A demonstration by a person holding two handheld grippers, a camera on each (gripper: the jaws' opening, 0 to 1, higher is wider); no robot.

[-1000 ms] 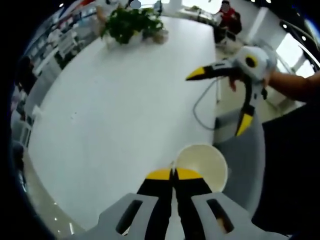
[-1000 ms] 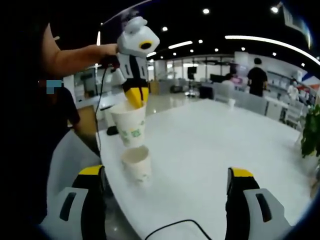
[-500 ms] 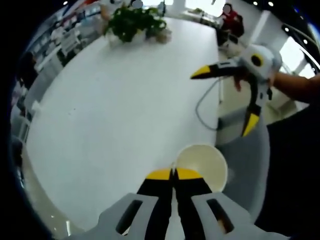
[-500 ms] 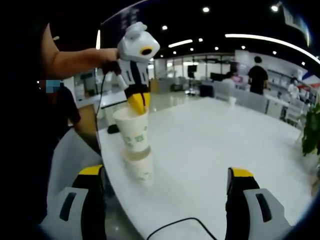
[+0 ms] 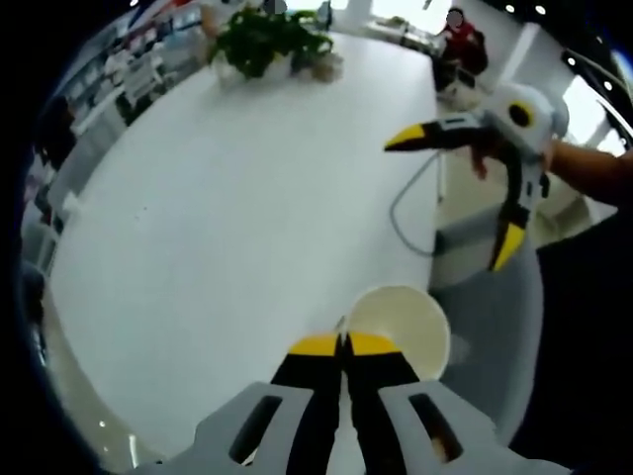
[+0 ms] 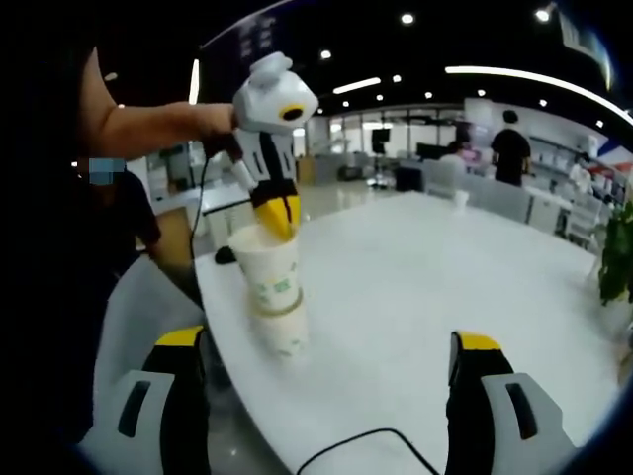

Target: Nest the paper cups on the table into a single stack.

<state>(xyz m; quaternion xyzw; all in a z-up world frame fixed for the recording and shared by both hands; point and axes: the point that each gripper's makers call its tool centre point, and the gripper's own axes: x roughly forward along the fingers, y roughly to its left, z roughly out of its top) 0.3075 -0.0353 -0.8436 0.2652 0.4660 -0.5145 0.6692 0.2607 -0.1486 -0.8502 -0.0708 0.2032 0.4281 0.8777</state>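
The left gripper (image 6: 278, 220) pinches the upper cup (image 6: 269, 275) at its rim, upright, mouth up, nested in the lower cup (image 6: 285, 334); the right gripper (image 6: 328, 358) is spread wide.

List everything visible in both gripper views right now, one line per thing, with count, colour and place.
paper cups: two, white with green print, near the table's edge, upper one partly nested in the lower one; the upper cup's open mouth shows in the left gripper view
table: one, white, large, under the cups
potted plant: one, green, at the table's far end
cable: one, dark, looping off the table's edge
chair: one, grey, beside the table near the cups
people: several, dark or red clothes, in the background
left gripper: one, white with yellow tips, shut on the upper cup's rim
right gripper: one, white with yellow tips, jaws wide open, off the table's edge
person's hand: one, holding the left gripper
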